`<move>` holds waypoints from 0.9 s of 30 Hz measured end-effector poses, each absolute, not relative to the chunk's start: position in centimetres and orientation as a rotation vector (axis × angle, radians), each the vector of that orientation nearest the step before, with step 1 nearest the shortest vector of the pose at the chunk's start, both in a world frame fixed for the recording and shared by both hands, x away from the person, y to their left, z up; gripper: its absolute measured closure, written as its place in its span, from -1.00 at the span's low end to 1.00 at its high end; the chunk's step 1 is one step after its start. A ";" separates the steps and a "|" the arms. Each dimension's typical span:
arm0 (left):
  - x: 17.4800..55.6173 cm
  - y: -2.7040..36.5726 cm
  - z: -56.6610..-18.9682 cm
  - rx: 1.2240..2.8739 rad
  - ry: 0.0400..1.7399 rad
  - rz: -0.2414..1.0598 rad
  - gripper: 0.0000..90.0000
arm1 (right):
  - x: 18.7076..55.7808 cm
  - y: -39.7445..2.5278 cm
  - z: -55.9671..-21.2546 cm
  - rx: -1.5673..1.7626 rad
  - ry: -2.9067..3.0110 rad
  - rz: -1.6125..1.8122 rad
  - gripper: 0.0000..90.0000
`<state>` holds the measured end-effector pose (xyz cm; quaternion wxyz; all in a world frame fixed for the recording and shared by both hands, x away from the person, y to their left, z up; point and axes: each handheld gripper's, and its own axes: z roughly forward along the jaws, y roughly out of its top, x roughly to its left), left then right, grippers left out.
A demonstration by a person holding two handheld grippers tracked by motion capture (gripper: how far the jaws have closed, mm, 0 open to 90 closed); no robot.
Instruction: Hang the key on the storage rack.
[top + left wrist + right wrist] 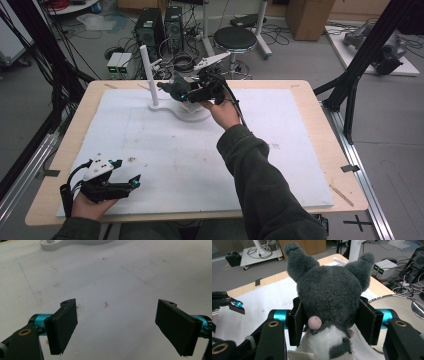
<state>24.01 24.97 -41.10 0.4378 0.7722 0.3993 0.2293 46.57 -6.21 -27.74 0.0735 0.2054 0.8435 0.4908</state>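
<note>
While the left claw [129,176] is being rested with jaws apart on the worktop [300,100], a grey plush toy [329,302] is being clamped by the right claw [332,325] above a white dish [397,312].

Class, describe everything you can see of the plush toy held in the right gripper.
The plush toy is soft, fuzzy fabric: dark grey head with two pointed ears, white lower body with a grey patch, and a small pink nub. The right gripper clamps it between its black jaws, upright in the right gripper view. In the high view it sits at the table's far side, over a white dish.
</note>
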 end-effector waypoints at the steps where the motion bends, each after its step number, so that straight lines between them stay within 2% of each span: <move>1: 24.0 25.0 -41.1 1.920 0.993 0.570 -0.59 | 46.6 -6.2 -27.7 0.617 2.533 1.474 0.00; 27: 24.0 24.8 -41.1 1.922 0.987 0.571 -0.60 | 48.6 -3.4 -26.1 0.663 2.516 1.468 0.00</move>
